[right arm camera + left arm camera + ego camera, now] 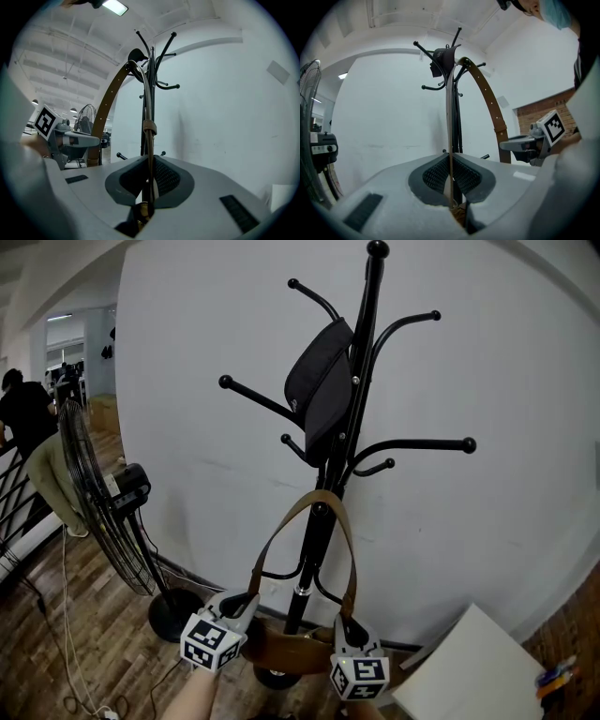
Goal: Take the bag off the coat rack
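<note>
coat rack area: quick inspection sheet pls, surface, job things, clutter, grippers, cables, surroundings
surface: wooden floor
job's things: brown bag hangs low on the coat rack, its strap hooked on the rack
clutter: dark pouch on the upper hooks; white board at lower right
grippers: left gripper and right gripper each shut on the strap, one per side
cables: white cable on the floor beside the fan
surroundings: standing fan, white wall, person far left
</note>
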